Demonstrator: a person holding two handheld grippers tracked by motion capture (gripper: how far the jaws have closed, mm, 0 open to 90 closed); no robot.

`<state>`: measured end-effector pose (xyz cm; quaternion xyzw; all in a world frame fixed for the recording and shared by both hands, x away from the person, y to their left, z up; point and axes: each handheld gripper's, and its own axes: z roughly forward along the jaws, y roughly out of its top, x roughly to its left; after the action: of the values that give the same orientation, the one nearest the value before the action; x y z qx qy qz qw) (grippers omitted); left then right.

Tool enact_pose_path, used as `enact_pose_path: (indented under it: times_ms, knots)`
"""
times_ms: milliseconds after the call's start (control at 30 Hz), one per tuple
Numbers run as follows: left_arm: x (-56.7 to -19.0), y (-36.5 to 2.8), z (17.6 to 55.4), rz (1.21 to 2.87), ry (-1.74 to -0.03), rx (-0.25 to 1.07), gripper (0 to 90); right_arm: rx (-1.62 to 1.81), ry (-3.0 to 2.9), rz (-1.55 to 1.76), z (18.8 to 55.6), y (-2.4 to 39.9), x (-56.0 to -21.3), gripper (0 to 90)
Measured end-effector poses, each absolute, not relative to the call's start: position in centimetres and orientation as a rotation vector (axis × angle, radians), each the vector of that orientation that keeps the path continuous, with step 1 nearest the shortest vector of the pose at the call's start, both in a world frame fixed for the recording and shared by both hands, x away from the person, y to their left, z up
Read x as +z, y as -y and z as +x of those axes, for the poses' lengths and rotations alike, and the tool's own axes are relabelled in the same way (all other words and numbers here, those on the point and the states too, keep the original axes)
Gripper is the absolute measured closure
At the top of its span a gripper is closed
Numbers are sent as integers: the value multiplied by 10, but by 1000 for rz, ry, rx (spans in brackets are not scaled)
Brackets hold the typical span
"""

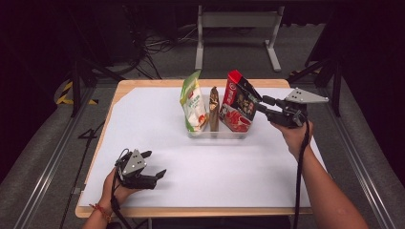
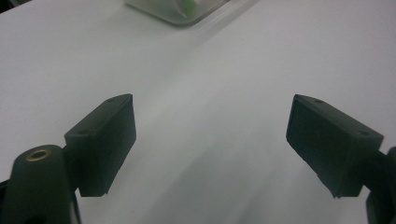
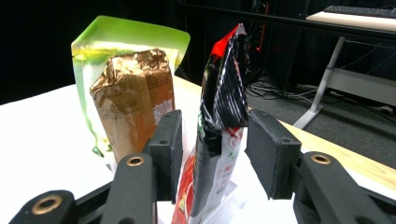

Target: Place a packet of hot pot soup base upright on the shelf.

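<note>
My right gripper [image 3: 212, 140] is up at the clear tray [image 1: 217, 134] near the bench's far edge, jaws straddling the red-and-black bag [image 3: 219, 121], one pad either side. I cannot tell whether they are touching it. The bag stands at the tray's right end, leaning right. Beside it is the brown packet [image 1: 214, 109], then the green-and-white pouch [image 1: 192, 102] at the left end. My left gripper [image 1: 154, 163] rests low near the front left corner, jaws spread wide over bare white sheet [image 2: 210, 93].
</note>
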<state>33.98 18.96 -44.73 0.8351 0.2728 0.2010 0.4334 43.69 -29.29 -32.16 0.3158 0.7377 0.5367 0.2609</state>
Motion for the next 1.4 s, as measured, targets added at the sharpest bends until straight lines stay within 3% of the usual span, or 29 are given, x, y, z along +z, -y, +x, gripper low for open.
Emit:
enact_pose_path:
  times_ms: [567,1400]
  knots:
    - [-448,-189,340,2082,-681,499,166,1373,-2053,814,422,299,-330,514]
    - [-449,-187,341,2096,-682,490,163,1246,-2122,784,394,322,-365,283]
